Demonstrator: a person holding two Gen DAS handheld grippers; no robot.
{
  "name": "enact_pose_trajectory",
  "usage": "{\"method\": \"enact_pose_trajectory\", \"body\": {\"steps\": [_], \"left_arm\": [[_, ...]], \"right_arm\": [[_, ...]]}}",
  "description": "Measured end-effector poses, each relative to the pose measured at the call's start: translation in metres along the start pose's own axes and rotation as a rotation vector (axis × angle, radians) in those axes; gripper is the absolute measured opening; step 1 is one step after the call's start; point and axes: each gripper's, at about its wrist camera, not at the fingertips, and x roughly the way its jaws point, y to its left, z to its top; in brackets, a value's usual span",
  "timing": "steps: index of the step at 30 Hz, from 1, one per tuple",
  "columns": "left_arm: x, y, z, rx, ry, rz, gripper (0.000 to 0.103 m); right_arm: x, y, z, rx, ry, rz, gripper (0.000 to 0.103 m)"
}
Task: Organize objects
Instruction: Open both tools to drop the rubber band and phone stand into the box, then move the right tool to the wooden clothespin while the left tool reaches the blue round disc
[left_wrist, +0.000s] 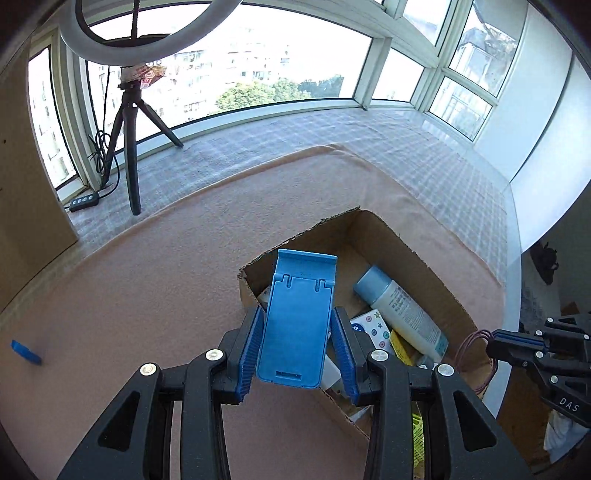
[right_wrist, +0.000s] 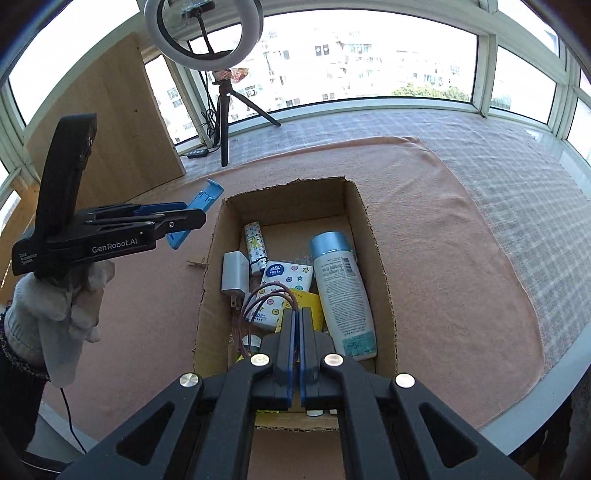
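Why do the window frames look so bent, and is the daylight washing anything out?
Left wrist view: the fisheye lens bows the window frames, and the sky is blown out white behind the ring light. Right wrist view: the same curving, dark corners, yet the cardboard box and its bottle stay sharp and evenly lit.

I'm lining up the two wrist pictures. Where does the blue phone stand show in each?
Left wrist view: the blue phone stand sits bottom centre, clamped in the left hand-held gripper, over the near-left corner of the cardboard box.
Right wrist view: it is at mid-left, seen edge-on, left of the box.
Shared landmark: the white spray bottle lying in the box.
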Motion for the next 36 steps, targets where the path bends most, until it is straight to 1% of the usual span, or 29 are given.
{"method": "enact_pose_trajectory", "body": {"steps": [5, 7, 8, 9, 10, 11, 12, 14, 18, 23, 30, 36], "left_arm": [[0.019, -0.017, 0.008, 0.019, 0.018, -0.005, 0.041], [0.025, -0.022, 0.011, 0.029, 0.034, -0.019, 0.041], [0.027, -0.024, 0.011, 0.031, 0.039, -0.018, 0.047], [0.029, -0.026, 0.012, 0.032, 0.041, -0.015, 0.053], [0.029, -0.028, 0.012, 0.032, 0.038, -0.013, 0.063], [0.028, -0.028, 0.012, 0.032, 0.031, -0.012, 0.066], [0.026, -0.029, 0.012, 0.033, 0.026, -0.012, 0.066], [0.025, -0.029, 0.012, 0.033, 0.024, -0.005, 0.066], [0.017, -0.025, 0.010, 0.035, 0.012, 0.001, 0.066], [0.006, -0.010, 0.002, 0.011, 0.011, 0.026, 0.066], [-0.018, 0.027, -0.020, -0.045, 0.004, 0.075, 0.066], [-0.048, 0.075, -0.047, -0.106, -0.002, 0.137, 0.066]], "right_arm": [[0.002, -0.011, -0.005, 0.018, 0.005, -0.005, 0.002], [0.001, -0.013, -0.006, 0.015, 0.004, 0.008, 0.005], [0.000, -0.013, -0.007, 0.008, 0.002, 0.012, 0.009], [-0.001, -0.011, -0.007, -0.001, 0.000, 0.007, 0.028], [-0.002, -0.010, -0.007, -0.009, -0.008, -0.004, 0.055], [-0.005, -0.008, -0.008, -0.020, -0.026, -0.012, 0.064], [-0.008, -0.005, -0.008, -0.033, -0.048, -0.018, 0.068], [-0.011, -0.001, -0.008, -0.056, -0.059, -0.021, 0.068], [-0.009, 0.001, -0.006, -0.059, -0.053, -0.018, 0.068], [-0.007, 0.005, -0.007, -0.054, -0.049, 0.003, 0.068], [-0.007, 0.023, -0.004, -0.063, -0.062, 0.051, 0.069], [-0.001, 0.056, -0.001, -0.092, -0.064, 0.099, 0.069]]}}
